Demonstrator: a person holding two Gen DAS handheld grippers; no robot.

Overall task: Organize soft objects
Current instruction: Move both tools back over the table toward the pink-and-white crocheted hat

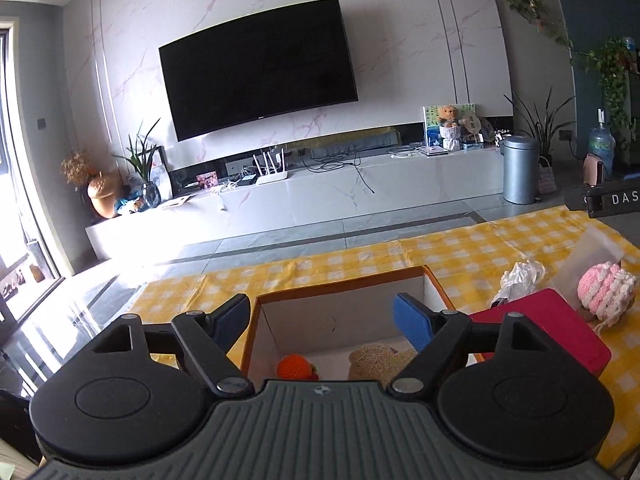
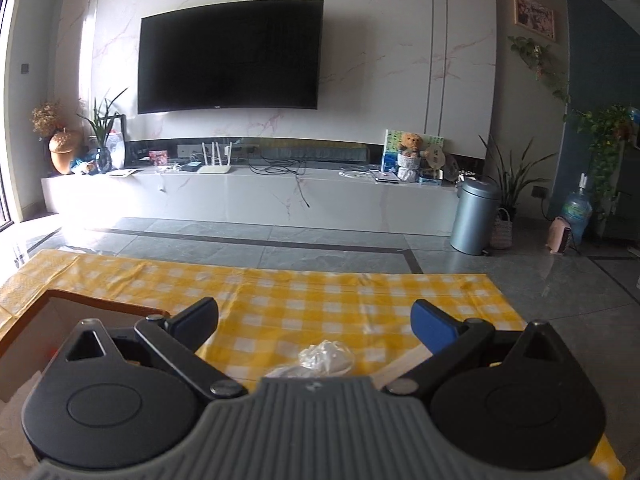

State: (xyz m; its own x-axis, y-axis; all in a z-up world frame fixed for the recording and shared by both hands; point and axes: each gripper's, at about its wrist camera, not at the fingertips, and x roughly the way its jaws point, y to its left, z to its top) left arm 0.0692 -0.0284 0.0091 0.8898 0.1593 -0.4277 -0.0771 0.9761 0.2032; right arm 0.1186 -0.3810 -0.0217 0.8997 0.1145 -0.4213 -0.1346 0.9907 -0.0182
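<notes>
While my left gripper [image 1: 322,318] hangs over the open cardboard box [image 1: 340,286], its jaws spread wide and empty, an orange knitted toy [image 1: 294,366] and a tan plush [image 1: 378,360] already lie inside. My right gripper [image 2: 314,320], jaws also apart, holds nothing above crumpled clear plastic [image 2: 326,356]. Farther right, a pink crocheted toy [image 1: 606,286] waits on the yellow-checked counter [image 1: 440,248], probably next for the box.

Knitted pink toy [image 1: 606,290], cardboard box [image 1: 340,312] — crinkled checked tablecloth [image 2: 320,304], glossy floor tiles [image 2: 280,248].
</notes>
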